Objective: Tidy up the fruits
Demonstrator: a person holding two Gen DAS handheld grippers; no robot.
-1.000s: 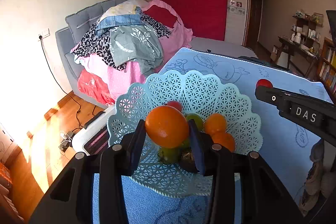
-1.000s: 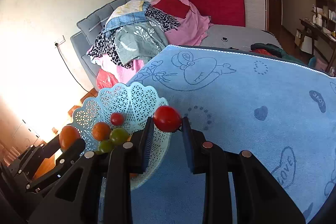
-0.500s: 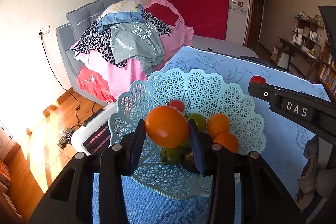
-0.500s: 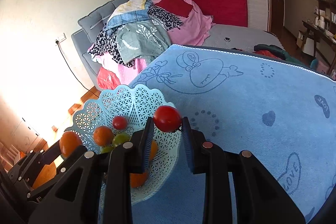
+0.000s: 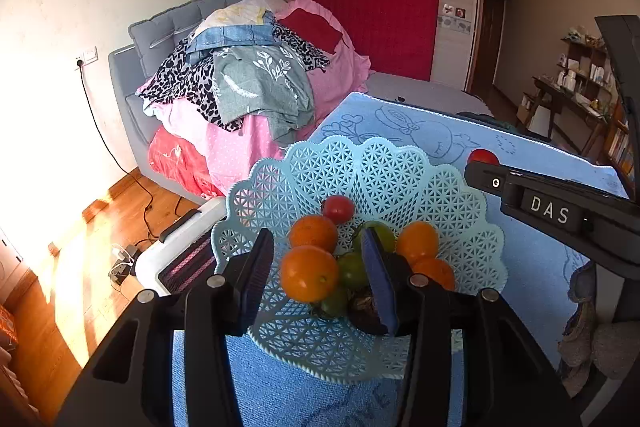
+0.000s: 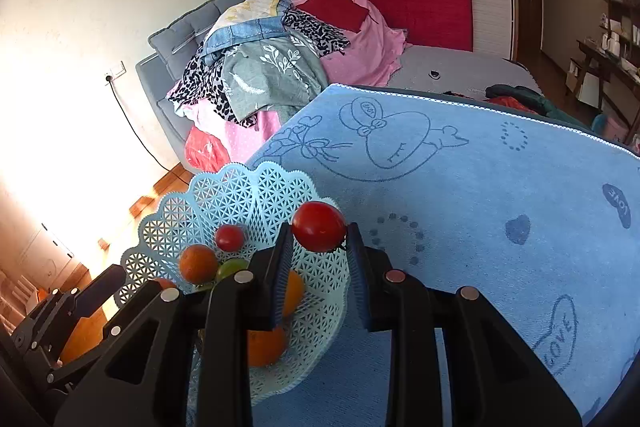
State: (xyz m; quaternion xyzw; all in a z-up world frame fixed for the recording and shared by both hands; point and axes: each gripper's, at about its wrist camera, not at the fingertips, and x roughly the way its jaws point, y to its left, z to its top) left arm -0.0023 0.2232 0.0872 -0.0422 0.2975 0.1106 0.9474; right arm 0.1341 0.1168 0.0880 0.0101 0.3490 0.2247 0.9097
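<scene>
A pale blue lattice basket (image 5: 384, 171) (image 6: 248, 195) stands on a blue towel and holds oranges, green fruits and a red tomato (image 5: 338, 209). My left gripper (image 5: 318, 263) is open just above the basket; an orange (image 5: 309, 273) sits between its spread jaws, apart from both pads. My right gripper (image 6: 318, 247) is shut on a red tomato (image 6: 319, 226) and holds it over the basket's right rim. That tomato also shows in the left wrist view (image 5: 483, 157).
The blue towel (image 6: 500, 195) with heart drawings covers the table to the right of the basket. Behind stands a grey bed piled with clothes (image 5: 248, 83). A white heater (image 5: 180, 255) and wooden floor lie below the table's left edge.
My left gripper has opened and let go of the orange, which now sits lower among the fruit. My right gripper has carried the tomato left, over the basket's rim.
</scene>
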